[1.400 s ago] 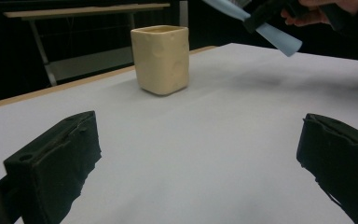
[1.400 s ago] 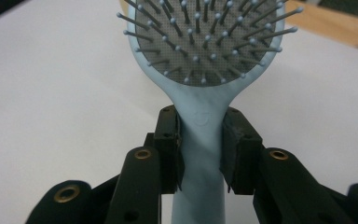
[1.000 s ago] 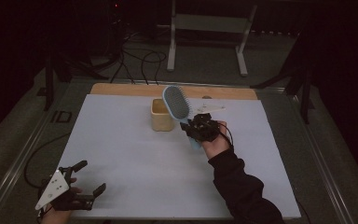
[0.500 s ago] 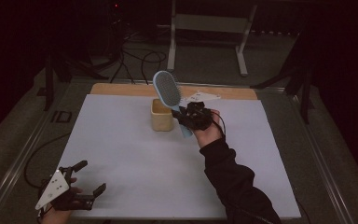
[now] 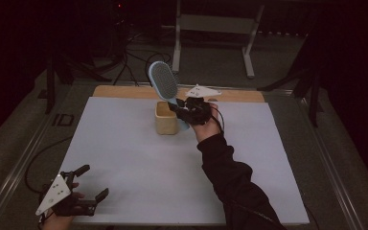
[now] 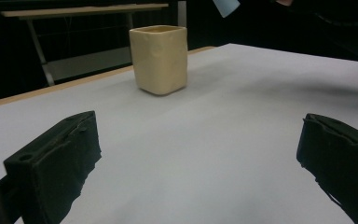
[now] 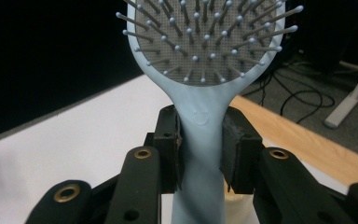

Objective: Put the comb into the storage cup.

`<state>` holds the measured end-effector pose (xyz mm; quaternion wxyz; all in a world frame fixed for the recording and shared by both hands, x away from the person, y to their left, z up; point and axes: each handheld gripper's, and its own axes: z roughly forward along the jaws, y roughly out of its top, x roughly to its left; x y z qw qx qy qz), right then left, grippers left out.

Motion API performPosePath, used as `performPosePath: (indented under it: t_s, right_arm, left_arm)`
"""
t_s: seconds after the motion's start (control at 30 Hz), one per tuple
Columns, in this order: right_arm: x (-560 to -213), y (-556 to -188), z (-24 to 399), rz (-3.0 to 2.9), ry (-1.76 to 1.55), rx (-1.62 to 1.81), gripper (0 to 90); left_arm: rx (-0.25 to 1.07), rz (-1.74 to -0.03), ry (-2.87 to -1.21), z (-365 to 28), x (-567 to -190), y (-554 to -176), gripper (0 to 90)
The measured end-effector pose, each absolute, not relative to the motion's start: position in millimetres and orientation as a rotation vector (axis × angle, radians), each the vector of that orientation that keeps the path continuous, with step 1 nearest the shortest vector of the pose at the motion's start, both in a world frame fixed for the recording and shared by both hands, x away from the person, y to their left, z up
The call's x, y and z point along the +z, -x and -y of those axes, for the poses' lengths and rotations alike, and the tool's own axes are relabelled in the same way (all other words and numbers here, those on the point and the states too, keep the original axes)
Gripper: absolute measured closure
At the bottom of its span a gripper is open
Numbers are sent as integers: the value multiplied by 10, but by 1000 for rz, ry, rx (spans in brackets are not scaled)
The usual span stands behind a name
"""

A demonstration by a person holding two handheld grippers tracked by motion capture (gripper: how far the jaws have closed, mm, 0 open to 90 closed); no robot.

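one hairbrush (image 5: 165,82) pinched at its handle by right tongs (image 5: 184,109), long axis upright, handle end over the beige cup (image 5: 166,118); left tongs (image 5: 85,186) spread, well apart.

The right gripper (image 7: 200,151) fingers (image 7: 168,140) clamp the blue hairbrush (image 7: 203,70) handle, bristles facing the camera.

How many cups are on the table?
1. The yellowish square cup stands upright toward the far side of the white table, just left of the right gripper, which holds a blue hairbrush above it. Nothing seems hidden.
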<state>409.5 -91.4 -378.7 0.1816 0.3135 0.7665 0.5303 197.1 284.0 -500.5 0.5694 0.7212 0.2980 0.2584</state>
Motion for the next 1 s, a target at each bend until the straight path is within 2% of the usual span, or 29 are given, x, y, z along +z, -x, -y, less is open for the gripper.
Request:
performPosePath:
  t_s: [1.0]
  right_arm:
    - [-3625,-4608,583,-2033,-868,1579,708]
  left_arm:
    - [596,-700,-1682,-2853,-5006,-1974,0]
